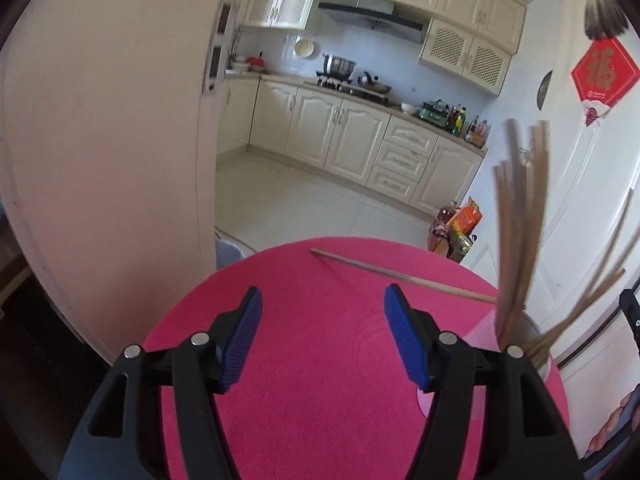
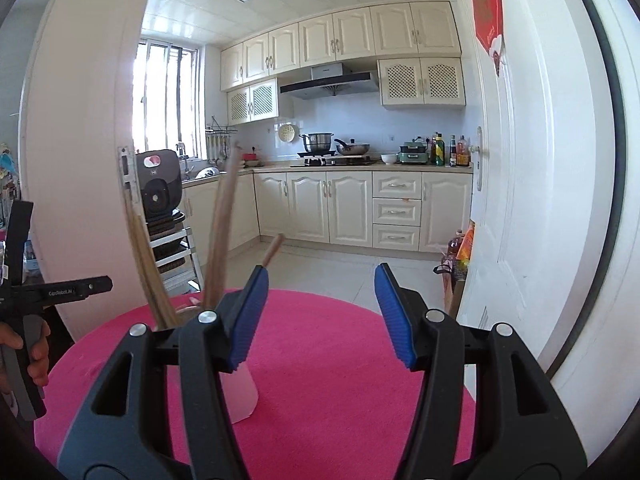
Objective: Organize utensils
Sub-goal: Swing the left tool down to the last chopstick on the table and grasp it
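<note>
Cream kitchen cabinets [image 2: 328, 204], steel pot [image 2: 318, 141] on stove [image 2: 320, 156]

The right gripper [image 2: 321, 312] is hovering open and empty at lower centre, chopsticks [image 2: 218, 236] standing in a cup [image 2: 242, 396] lower left.

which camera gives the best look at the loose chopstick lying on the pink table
The left wrist view. The loose chopstick lies flat on the pink table, visible nearly end to end, beyond the open jaws. The right wrist view does not show it, only the chopsticks standing in the cup.
</note>
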A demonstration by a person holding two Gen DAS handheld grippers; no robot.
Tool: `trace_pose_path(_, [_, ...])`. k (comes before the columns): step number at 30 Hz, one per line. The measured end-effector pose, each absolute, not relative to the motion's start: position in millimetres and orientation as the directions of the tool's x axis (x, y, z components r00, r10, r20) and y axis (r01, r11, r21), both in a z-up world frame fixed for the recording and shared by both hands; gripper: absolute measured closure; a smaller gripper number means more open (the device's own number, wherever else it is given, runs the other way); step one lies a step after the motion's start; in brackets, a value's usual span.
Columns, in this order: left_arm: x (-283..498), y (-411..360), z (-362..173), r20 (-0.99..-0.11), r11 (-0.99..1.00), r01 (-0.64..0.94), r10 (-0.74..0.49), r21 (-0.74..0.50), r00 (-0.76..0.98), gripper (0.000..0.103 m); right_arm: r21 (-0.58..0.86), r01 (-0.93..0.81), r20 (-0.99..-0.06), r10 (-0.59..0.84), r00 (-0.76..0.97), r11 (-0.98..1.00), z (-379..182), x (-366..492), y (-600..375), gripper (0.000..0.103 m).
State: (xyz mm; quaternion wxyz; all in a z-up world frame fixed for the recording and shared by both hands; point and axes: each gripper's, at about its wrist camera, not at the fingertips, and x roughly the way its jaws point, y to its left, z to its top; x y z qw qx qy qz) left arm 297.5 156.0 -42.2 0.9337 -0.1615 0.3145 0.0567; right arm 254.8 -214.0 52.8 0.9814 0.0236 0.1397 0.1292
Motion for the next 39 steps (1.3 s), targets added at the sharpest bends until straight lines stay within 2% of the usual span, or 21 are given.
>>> trace_pose_path(4, [347,183,-60,-0.681,0.896,-0.264,-0.057,-0.358,0.73,0.041,0.061,-0.212,-0.322,0.22,0.921,0.975,53,303,-223,0.048])
trace_pose_path(12, [407,199,-82,-0.798,0.803,-0.358,-0.223,-0.476,0.56,0.041,0.115,-0.241,-0.523,0.265,0.81,0.964,41,371,-208,0.048])
trace_pose_path(18, [425,189,-109,-0.823,0.728,-0.43,-0.332,-0.534,0.46,0.041,0.133,-0.324,-0.6,0.336,0.726,0.937,39,395,-182,0.048])
trace_pose_path(23, [436,179,-117,-0.827,0.712,-0.445,-0.363,-0.544,0.43,0.041,0.158,-0.361,-0.636,0.375,0.675,0.919,34,410,-172,0.048])
trace_pose_path(24, [438,177,-119,-0.829,0.71,-0.449,-0.363,-0.542,0.425,0.05,0.168,-0.361,-0.641,0.38,0.667,0.917,33,412,-170,0.048])
trace_pose_path(25, [439,175,-120,-0.829,0.708,-0.451,-0.369,-0.544,0.421,0.054,0.173,-0.359,-0.644,0.382,0.663,0.917,32,414,-170,0.048])
trace_pose_path(28, [444,174,-126,-0.818,0.696,-0.444,-0.397,-0.564,0.416,0.061,0.188,-0.366,-0.64,0.396,0.658,0.911,30,412,-170,0.048])
trace_pose_path(31, [449,171,-130,-0.795,0.687,-0.419,-0.423,-0.594,0.434,0.075,0.198,-0.363,-0.628,0.402,0.667,0.911,28,408,-170,0.048])
trace_pose_path(32, [450,169,-130,-0.784,0.685,-0.404,-0.43,-0.607,0.448,0.084,0.202,-0.358,-0.622,0.402,0.672,0.912,28,405,-171,0.048])
trace_pose_path(35, [447,166,-123,-0.764,0.687,-0.381,-0.411,-0.618,0.498,0.086,0.201,-0.334,-0.601,0.385,0.7,0.921,30,396,-176,0.048])
trace_pose_path(39, [426,173,-96,-0.676,0.699,-0.303,-0.344,-0.648,0.652,0.089,0.198,-0.31,-0.546,0.367,0.753,0.93,40,378,-186,0.048])
